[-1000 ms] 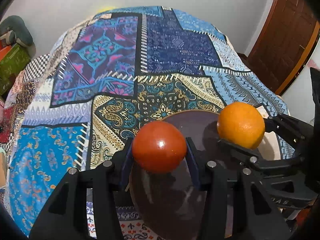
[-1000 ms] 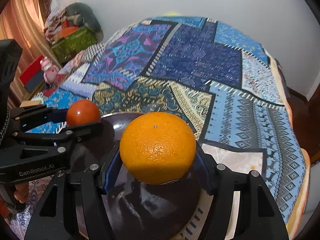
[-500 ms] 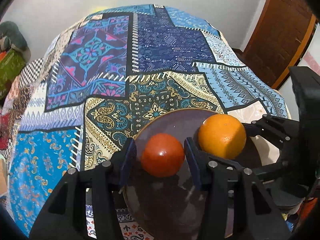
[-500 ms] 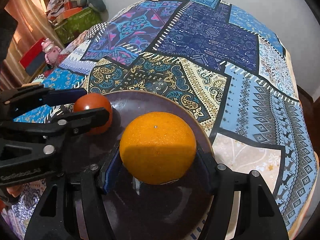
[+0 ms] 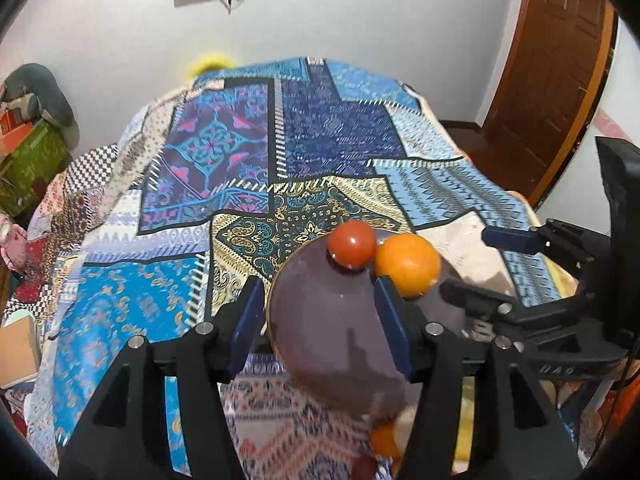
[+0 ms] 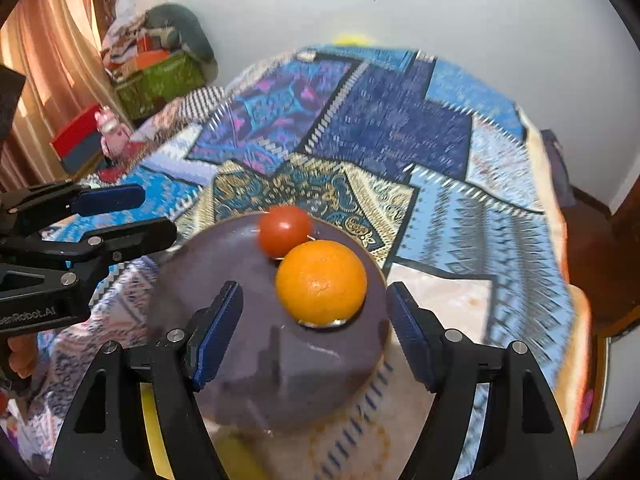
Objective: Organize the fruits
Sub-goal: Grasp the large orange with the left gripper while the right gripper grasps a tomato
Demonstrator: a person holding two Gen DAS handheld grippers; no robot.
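A red tomato-like fruit [image 5: 351,245] and an orange [image 5: 407,265] lie touching each other on a dark brown plate [image 5: 320,320] on the patterned bedspread. They also show in the right wrist view, the red fruit [image 6: 284,231] behind the orange [image 6: 321,283] on the plate [image 6: 240,340]. My left gripper [image 5: 320,316] is open and empty, back from the fruit. My right gripper [image 6: 312,336] is open and empty, just behind the orange. Each gripper shows in the other's view, the right one [image 5: 472,268] and the left one [image 6: 152,216].
The bed is covered by a blue patchwork cloth [image 5: 280,152]. More fruit pieces [image 5: 384,440] lie near the front edge under the plate. A wooden door [image 5: 552,64] stands at the right; boxes and cushions [image 6: 156,68] are piled at the left.
Both grippers have opened, let the red fruit and the orange go onto the plate, and pulled back and up. The two fruits now rest touching at the plate's far side.
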